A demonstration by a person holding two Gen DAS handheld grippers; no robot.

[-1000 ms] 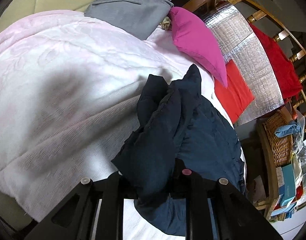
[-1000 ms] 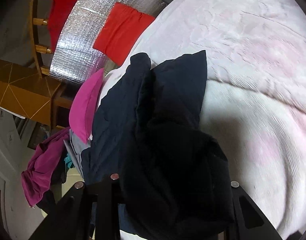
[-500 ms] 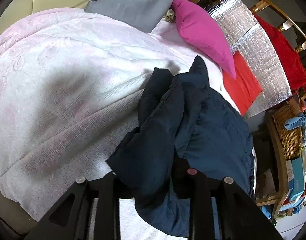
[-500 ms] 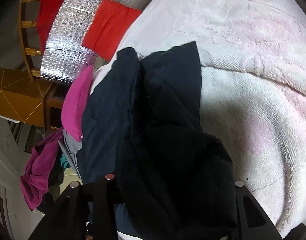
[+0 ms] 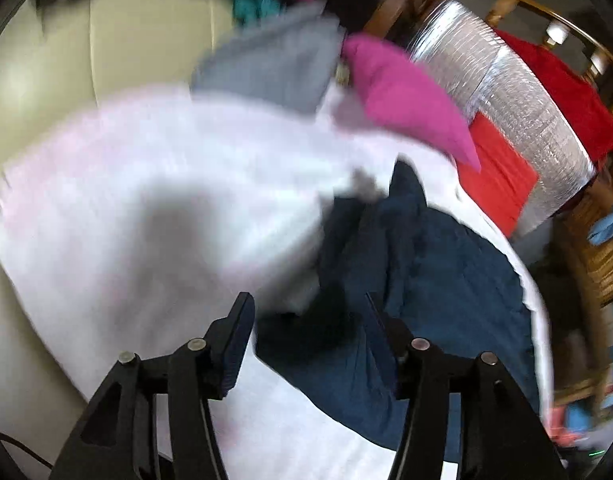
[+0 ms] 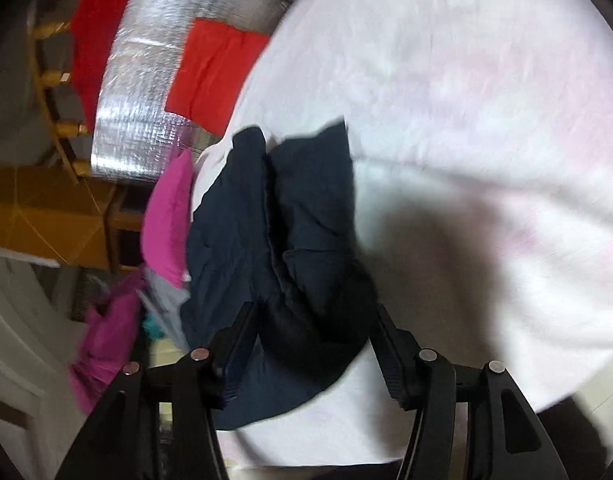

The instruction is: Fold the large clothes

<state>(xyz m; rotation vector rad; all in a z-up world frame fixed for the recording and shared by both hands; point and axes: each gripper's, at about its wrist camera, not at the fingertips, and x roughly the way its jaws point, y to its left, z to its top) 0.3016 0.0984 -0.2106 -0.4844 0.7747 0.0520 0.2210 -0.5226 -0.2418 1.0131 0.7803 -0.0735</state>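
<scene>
1. The left gripper [image 5: 306, 320] stood with its two black fingers spread wide apart, nothing clamped between them; a dark fold of the crumpled navy-blue garment [image 5: 418, 264] lay in the gap, but neither pad pressed it
2. The right gripper [image 6: 312, 334] was likewise spread wide, its fingers flanking the near end of the same navy garment [image 6: 290, 240] without pinching it
3. The garment lay bunched on the pale pink-white textured blanket [image 5: 154, 168], in the left wrist view running from the gripper toward 1 o'clock; in the right wrist view it ran from the fingers toward 11 o'clock on that blanket [image 6: 466, 100]
4. Only the left wrist view showed the grey folded cloth [image 5: 274, 64] at 12 o'clock beyond the blanket, the cream upholstered surface [image 5: 106, 52] at 10 o'clock, and a woven wicker basket [image 5: 602, 256] at 3 o'clock
5. Only the right wrist view showed a brown wooden cabinet [image 6: 46, 208] at 9 o'clock and a loose magenta cloth heap [image 6: 106, 340] at 8 o'clock
6. Both views held the magenta pillow [image 5: 410, 96] [image 6: 168, 220] just beyond the garment, the silver quilted foil sheet [image 5: 502, 80] [image 6: 146, 88], and the red cloth panel [image 5: 494, 172] [image 6: 214, 72] lying on the foil
7. Both views were smeared by motion blur, so the garment's seams and edges could not be made out
</scene>
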